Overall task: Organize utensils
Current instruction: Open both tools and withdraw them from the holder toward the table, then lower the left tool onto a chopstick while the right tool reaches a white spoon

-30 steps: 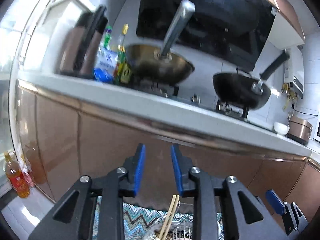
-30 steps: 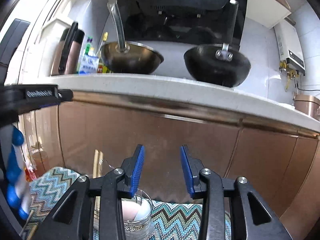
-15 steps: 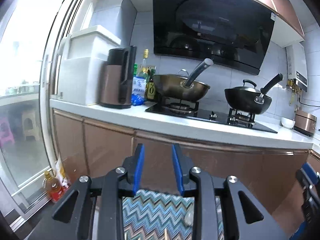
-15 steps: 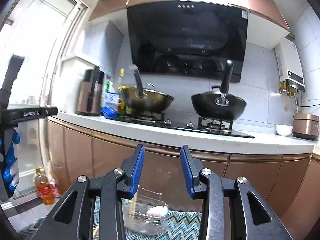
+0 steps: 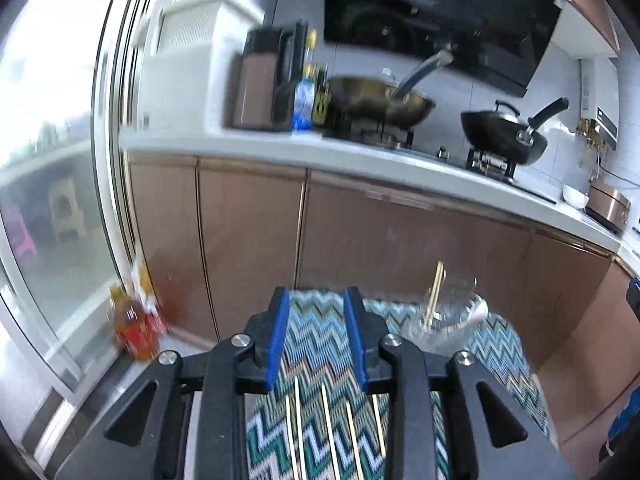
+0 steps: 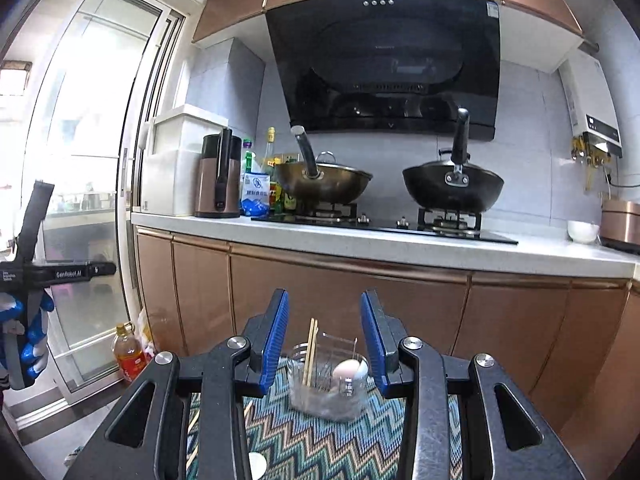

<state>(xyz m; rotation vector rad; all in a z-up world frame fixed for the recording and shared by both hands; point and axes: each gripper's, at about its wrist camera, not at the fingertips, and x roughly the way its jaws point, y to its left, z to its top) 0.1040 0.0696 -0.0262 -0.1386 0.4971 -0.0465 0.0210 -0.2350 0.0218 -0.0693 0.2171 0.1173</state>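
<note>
Two empty tools: the left hand-held gripper (image 5: 316, 334) hangs narrowly parted above loose chopsticks (image 5: 326, 428) lying on the zigzag cloth (image 5: 312, 328), probably lining up a pick. The right hand-held gripper (image 6: 325, 336), wider, frames the glass holder (image 6: 328, 384) with two chopsticks and a spoon (image 6: 346, 370). Cabinets (image 6: 320, 292) stand beyond; nothing blocks either reach.

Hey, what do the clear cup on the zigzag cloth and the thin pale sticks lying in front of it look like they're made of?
The clear cup looks like glass or hard clear plastic: see-through, with bright glints on its rim; which one is unclear. The thin pale sticks look like bamboo or light wood: matte, straw-coloured, no shine. The zigzag cloth looks like woven fabric.
</note>
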